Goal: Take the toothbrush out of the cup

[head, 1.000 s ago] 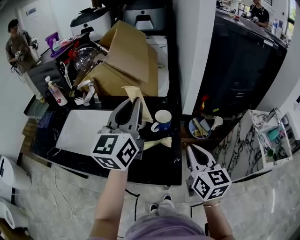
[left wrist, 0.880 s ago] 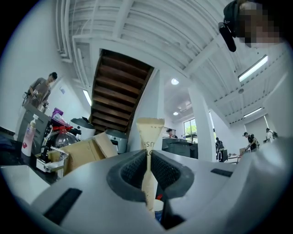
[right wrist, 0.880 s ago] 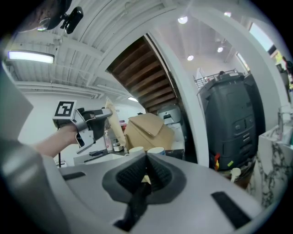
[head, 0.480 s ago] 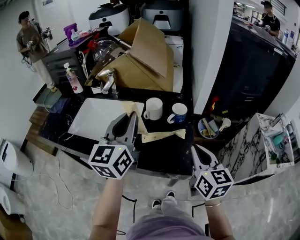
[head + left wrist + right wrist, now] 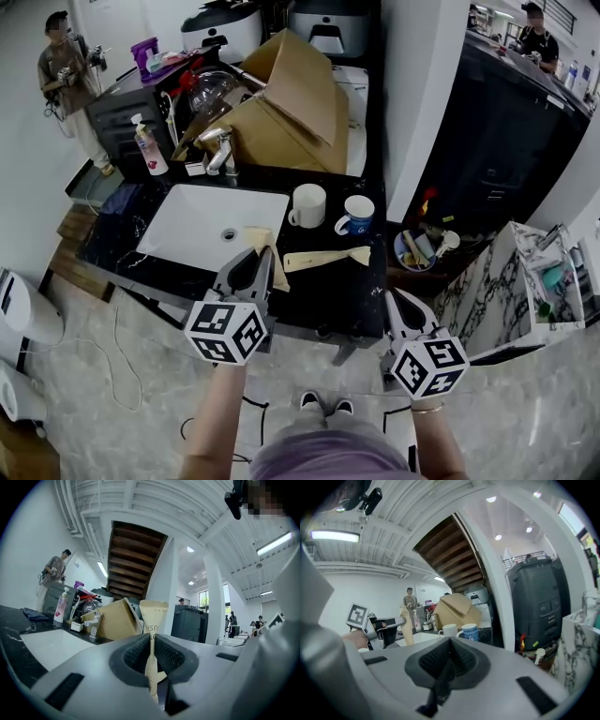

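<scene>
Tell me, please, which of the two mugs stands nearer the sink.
The plain white mug, beside the sink's right edge; the blue mug stands farther right.

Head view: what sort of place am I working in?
Probably a wash station in a large shared workspace: a white sink with a tap set in a black counter, and a person standing beyond it.

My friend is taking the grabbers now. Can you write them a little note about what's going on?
Left gripper: shut on the beige wrapped toothbrush, held upright, clear of both cups.
Right gripper: shut, nothing in it.
White cup and blue cup stand side by side on the black counter; another beige wrapped piece lies in front of them.
Done: toothbrush is out of the cup.
Left to do: probably just set it down.
</scene>
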A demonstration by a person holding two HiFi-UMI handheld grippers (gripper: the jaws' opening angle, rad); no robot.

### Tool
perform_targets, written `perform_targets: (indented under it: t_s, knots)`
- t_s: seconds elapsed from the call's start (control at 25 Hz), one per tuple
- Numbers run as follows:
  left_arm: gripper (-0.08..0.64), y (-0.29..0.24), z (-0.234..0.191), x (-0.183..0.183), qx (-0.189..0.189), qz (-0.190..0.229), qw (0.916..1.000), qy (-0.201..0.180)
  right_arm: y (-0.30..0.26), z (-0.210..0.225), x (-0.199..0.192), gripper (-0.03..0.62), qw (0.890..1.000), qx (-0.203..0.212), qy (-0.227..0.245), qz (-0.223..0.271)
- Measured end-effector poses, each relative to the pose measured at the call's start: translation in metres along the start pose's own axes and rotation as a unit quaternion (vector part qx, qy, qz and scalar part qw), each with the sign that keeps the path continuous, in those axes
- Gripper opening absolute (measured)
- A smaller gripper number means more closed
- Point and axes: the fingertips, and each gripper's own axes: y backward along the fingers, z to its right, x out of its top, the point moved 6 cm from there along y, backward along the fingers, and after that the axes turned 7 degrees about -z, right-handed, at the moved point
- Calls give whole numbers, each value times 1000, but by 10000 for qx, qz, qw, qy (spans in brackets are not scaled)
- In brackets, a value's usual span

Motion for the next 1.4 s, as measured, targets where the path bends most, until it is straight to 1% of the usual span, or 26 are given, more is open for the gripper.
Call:
perform_targets:
  t_s: [0.2, 0.4, 0.64, 0.84, 1.0, 1.2, 1.32, 1.4]
  knots:
    - [26, 2, 4, -12, 157, -179, 9996, -163, 10, 7, -2, 3, 10000, 19, -40, 17]
    - [26, -5, 17, -23, 257, -484, 9964, -650, 25, 21, -4, 3, 10000, 28, -84, 19]
    - [26, -22, 42, -38, 232, -904, 9872, -1296, 42, 37, -10, 2, 9998, -38, -177, 31]
    - [26, -38, 61, -50, 150, -1197, 9786, -1665, 58, 51, -12, 3, 9996, -134, -228, 60]
    - [26, -52, 77, -58, 49, -1434, 9694, -1994, 70, 60, -16, 2, 9993, -236, -289, 72]
    - [26, -70, 96, -72, -130, -1789, 9521, -2476, 83, 72, -18, 2, 9987, -348, -348, 104]
    - [28, -81, 105, -82, -254, -1954, 9445, -2629, 90, 77, -20, 2, 9984, -410, -368, 105]
    - [28, -89, 112, -89, -329, -2121, 9369, -2758, 94, 81, -21, 2, 9982, -443, -379, 104]
